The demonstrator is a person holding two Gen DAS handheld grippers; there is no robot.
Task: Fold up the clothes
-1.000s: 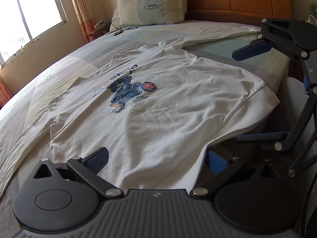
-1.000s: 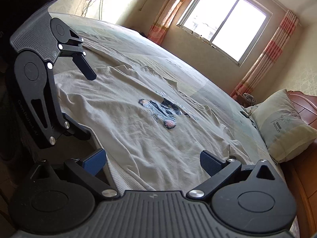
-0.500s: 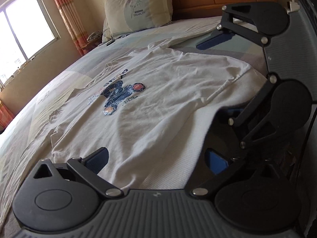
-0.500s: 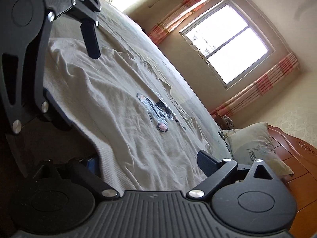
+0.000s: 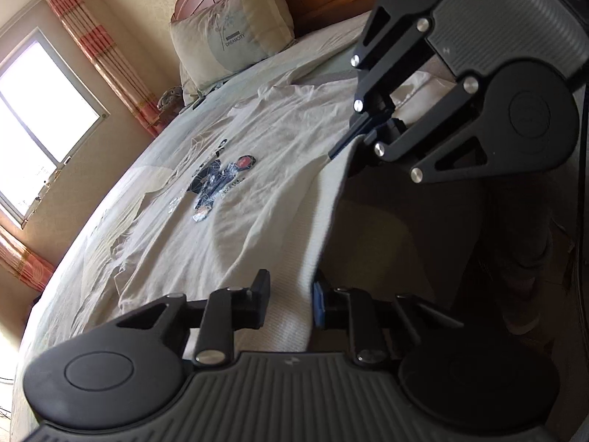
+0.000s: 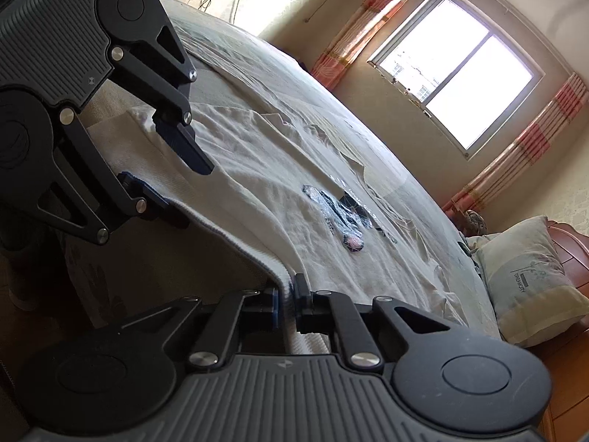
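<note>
The white sweatshirt [image 5: 257, 191] lies spread face-up across the bed [image 5: 92, 276], its printed graphic [image 5: 221, 180] near the middle of the left wrist frame, and its ribbed hem [image 5: 291, 316] runs along the near mattress edge at the bottom centre. My left gripper [image 5: 289, 304] is clamped on that hem, the ribbed band pinched between its pads. In the right wrist view my right gripper [image 6: 285, 304] has bitten the same hem at the lower centre, and the cloth rises from it in a taut ridge toward the left gripper in the upper left.

What worries me: both bites look shallow, right at the rim of the ribbing, so I judge a quick lift could pull the hem out of one pair of pads and leave the fold lopsided. I cannot tell whether I hold both layers or only the top one; if only one, the shirt would balloon open. The sleeve [image 5: 121, 258] at the left of the frame lies rumpled and may drag or bunch under the fold. The pillow [image 5: 235, 33] sits well apart, upper centre.
</note>
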